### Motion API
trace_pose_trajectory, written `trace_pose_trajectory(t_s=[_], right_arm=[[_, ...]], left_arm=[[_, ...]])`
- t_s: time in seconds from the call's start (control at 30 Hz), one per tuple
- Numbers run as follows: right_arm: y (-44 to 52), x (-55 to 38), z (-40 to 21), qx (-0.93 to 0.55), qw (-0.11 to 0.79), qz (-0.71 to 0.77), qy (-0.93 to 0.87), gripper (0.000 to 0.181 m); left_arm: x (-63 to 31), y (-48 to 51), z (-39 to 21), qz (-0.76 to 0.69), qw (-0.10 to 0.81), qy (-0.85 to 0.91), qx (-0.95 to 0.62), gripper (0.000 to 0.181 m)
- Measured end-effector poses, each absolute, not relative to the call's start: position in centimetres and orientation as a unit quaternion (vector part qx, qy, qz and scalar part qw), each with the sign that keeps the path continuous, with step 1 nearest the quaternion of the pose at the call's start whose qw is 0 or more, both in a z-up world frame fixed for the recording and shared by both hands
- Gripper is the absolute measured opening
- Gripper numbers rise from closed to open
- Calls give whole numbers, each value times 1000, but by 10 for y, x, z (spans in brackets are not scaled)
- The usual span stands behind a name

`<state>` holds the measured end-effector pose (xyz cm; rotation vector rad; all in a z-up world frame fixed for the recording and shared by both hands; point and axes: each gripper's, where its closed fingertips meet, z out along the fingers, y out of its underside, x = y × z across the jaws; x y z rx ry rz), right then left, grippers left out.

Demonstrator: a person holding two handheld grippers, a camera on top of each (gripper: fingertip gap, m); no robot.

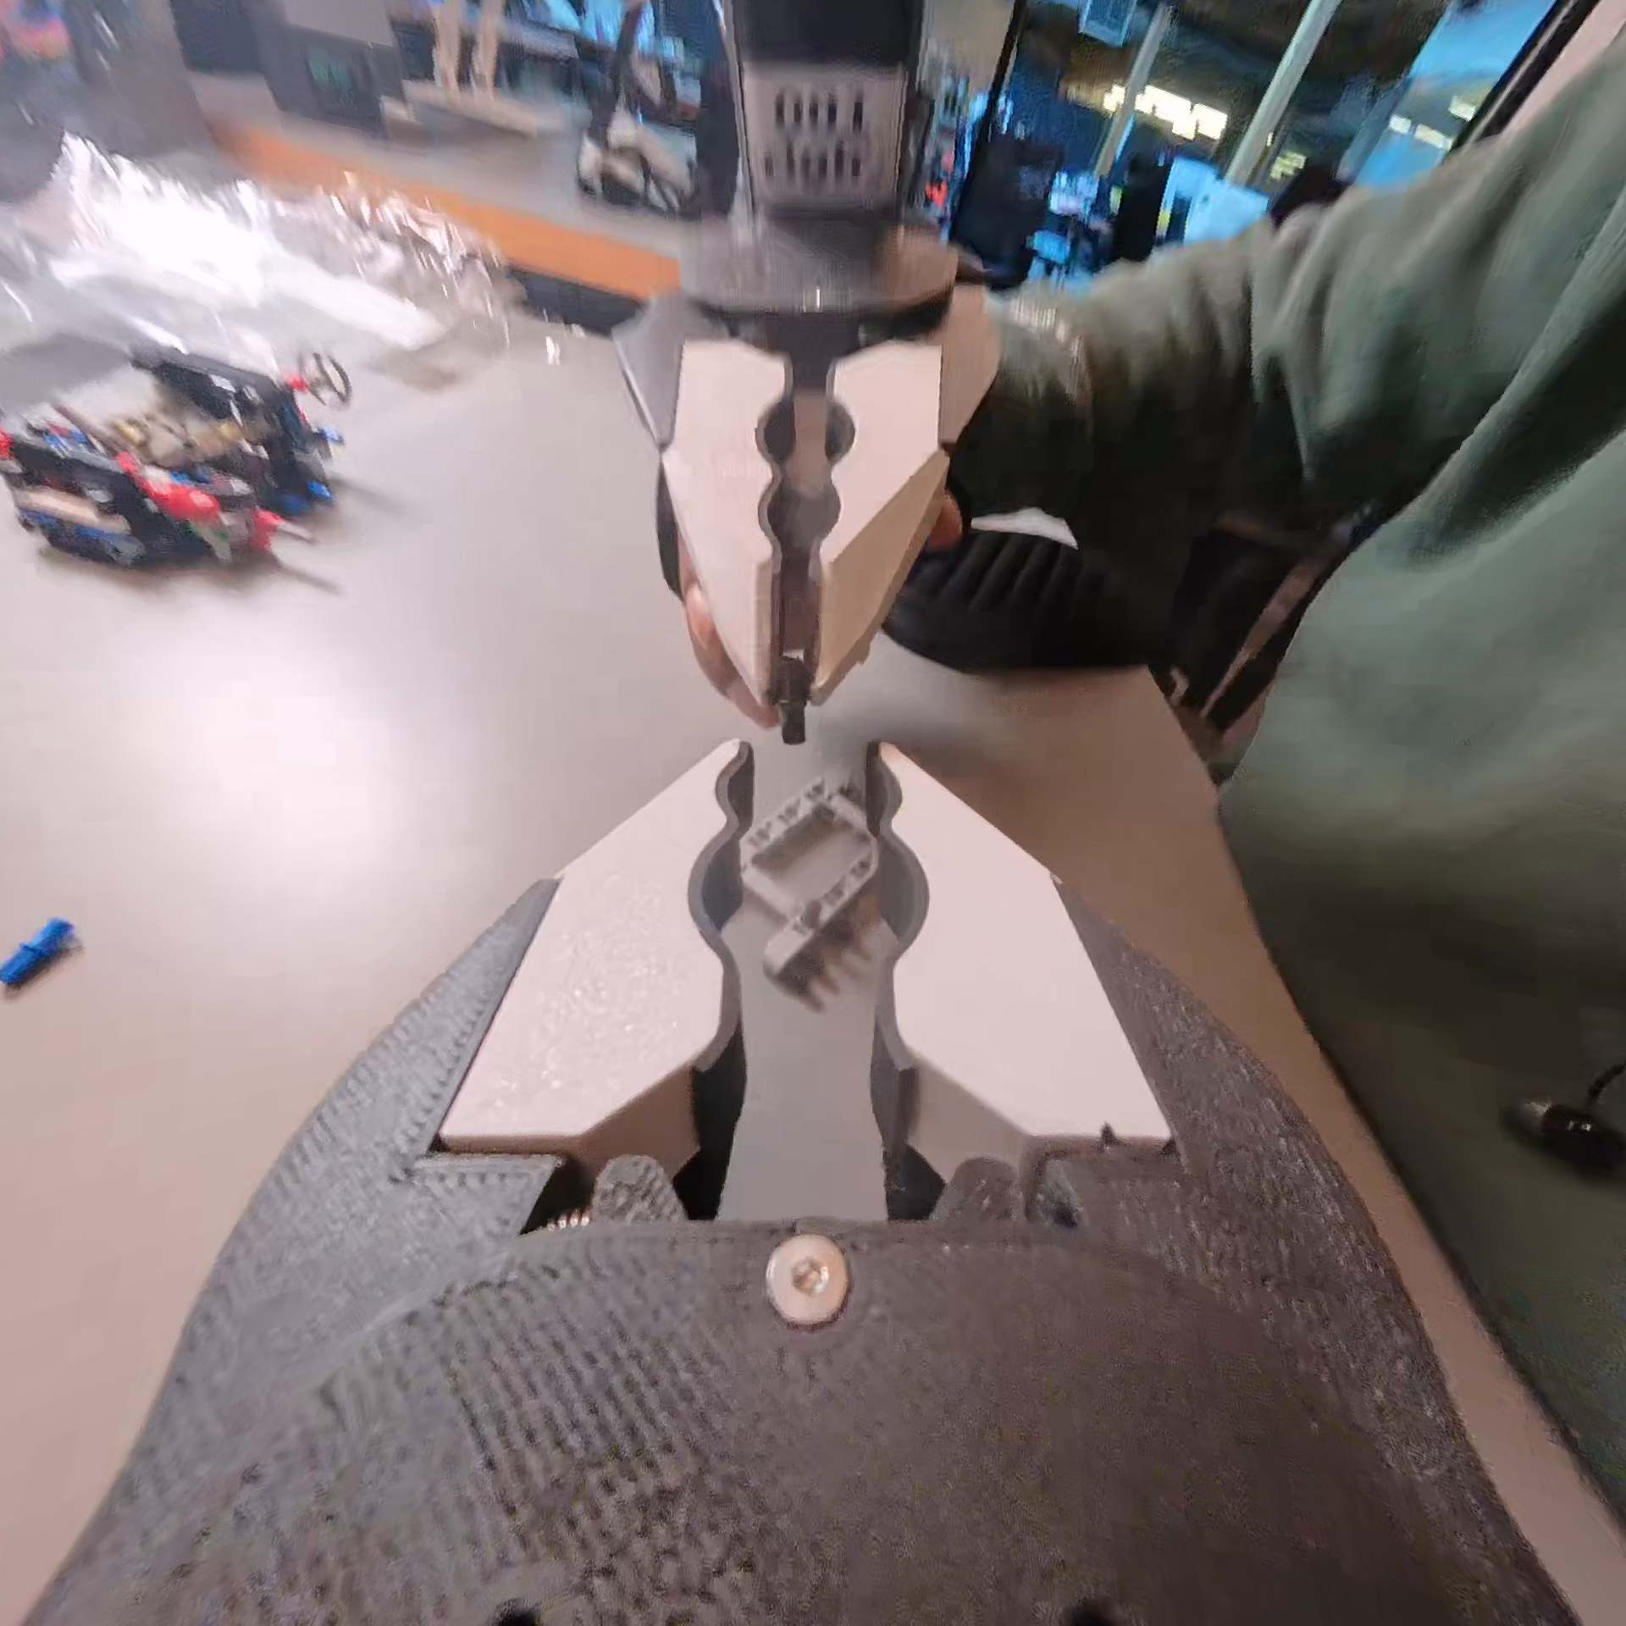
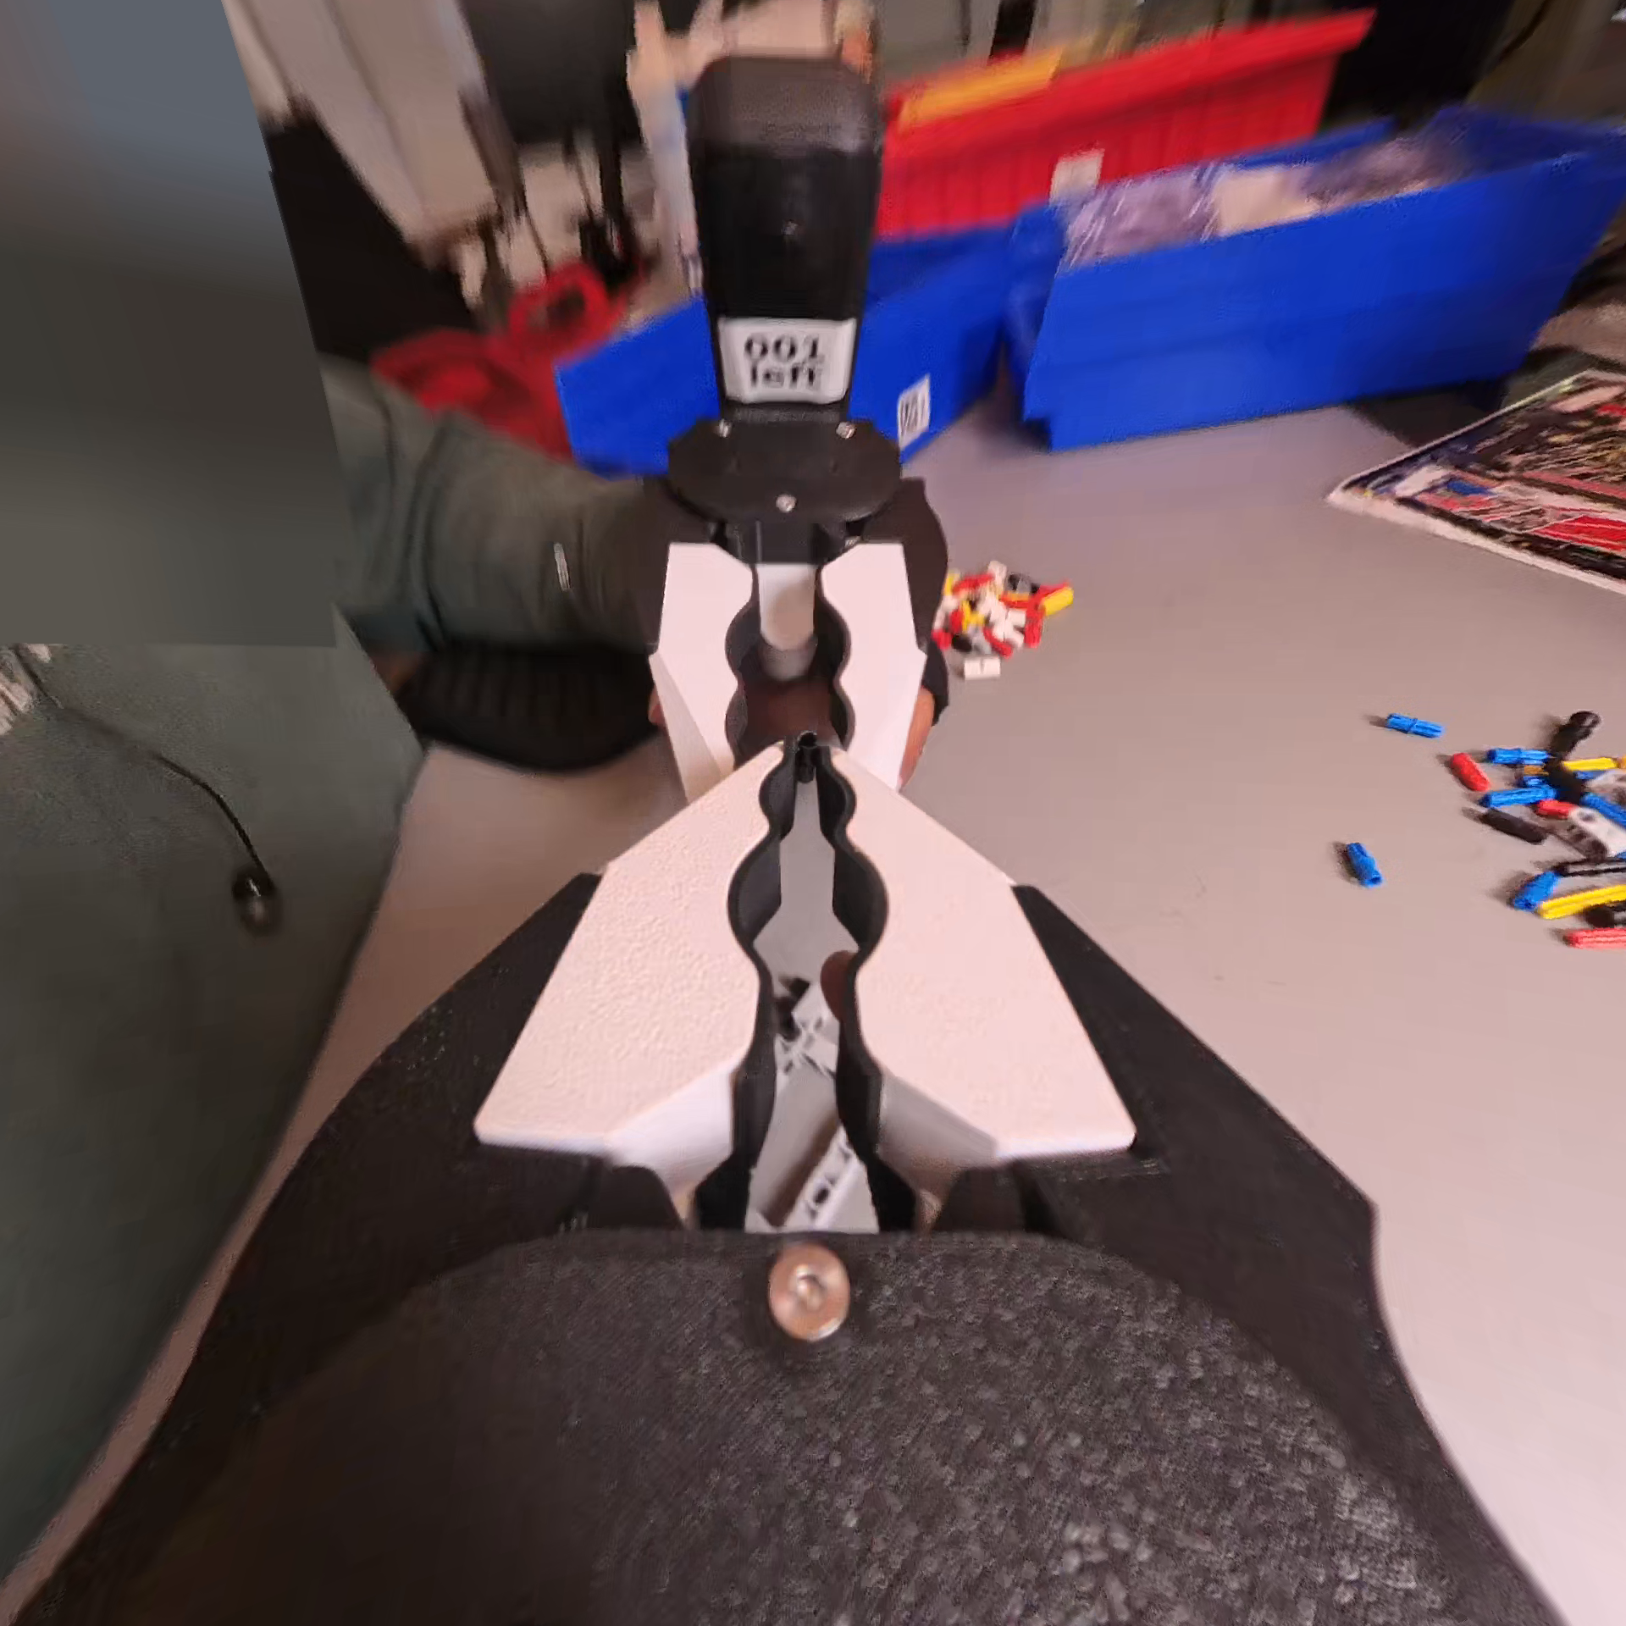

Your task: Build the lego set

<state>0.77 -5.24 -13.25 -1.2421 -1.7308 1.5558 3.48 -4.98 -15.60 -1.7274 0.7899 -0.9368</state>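
A grey lego frame [image 1: 805, 867] lies on the grey table [image 1: 352, 792], seen through the gap between my left gripper's fingers. It also shows under my right gripper in the right wrist view [image 2: 805, 1056]. My left gripper [image 1: 809, 748] is open and empty, just above the frame. My right gripper [image 1: 792, 695] faces it tip to tip and is shut on a small black pin [image 1: 792, 713], which sticks out of its tips a little beyond the frame. In the right wrist view the pin [image 2: 805, 755] sits at my right gripper's tips [image 2: 805, 765], with the left gripper [image 2: 796, 730] right behind.
A partly built lego vehicle [image 1: 167, 475] and a crumpled plastic bag [image 1: 220, 255] lie far left. A blue pin [image 1: 35, 950] lies near the left edge. Blue bins [image 2: 1276, 290], a red bin [image 2: 1100, 132], a booklet [image 2: 1513, 493] and loose-piece piles [image 2: 994, 616] [image 2: 1557, 827] lie to the right. Only a small space, under 4 cm, lies between the two pairs of fingers.
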Motion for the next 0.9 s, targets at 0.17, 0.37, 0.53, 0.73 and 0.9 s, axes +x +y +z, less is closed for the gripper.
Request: trace_pose_trajectory(t_s=[0.17,0.37,0.53,0.73,0.9], right_arm=[[-52,14,-129,-464,267,618,-576,3],[-56,20,-137,-460,259,607,-594,3],[-59,23,-145,-455,249,564,-643,3],[-62,25,-153,-423,246,481,-727,6],[-62,27,-157,-403,236,434,-771,3]], left_arm=[[35,-49,-144,-371,519,320,-700,11],[37,-51,-148,-362,514,328,-706,3],[40,-54,-157,-338,500,350,-716,1],[41,-55,-165,-313,487,373,-725,1],[42,-56,-169,-306,480,381,-729,2]])
